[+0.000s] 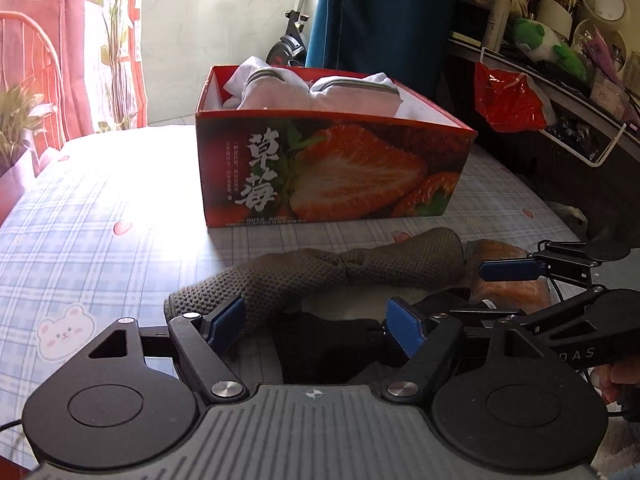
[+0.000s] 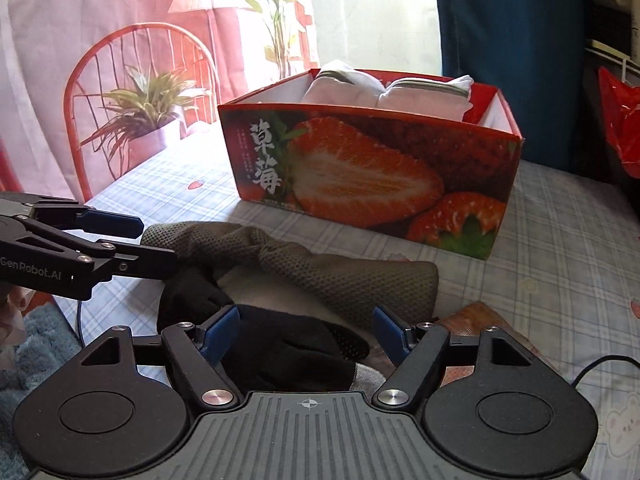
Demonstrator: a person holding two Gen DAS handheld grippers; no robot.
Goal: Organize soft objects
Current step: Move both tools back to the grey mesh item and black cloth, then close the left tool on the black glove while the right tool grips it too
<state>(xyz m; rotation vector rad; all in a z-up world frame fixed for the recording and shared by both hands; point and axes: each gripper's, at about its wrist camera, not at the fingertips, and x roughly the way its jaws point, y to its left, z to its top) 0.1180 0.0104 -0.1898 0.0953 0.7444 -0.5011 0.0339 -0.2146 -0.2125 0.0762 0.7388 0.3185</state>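
Grey sock (image 1: 320,276) lies crosswise—perhaps knotted; both grippers (image 1: 316,326) (image 2: 306,330) spread, pinching nothing.

A counter covered in a pale blue-and-white plaid cloth (image 1: 100,208) with small strawberry and bear prints carries everything. Toward its far side stands an open red cardboard box printed with strawberries (image 1: 360,176), holding folded white cloth items. Nearer, directly on the cloth, lie a long olive-grey mesh-knit sock (image 1: 320,276), a black sock (image 2: 288,344) partly under it, and an orange-brown item (image 1: 508,280) just beside them.
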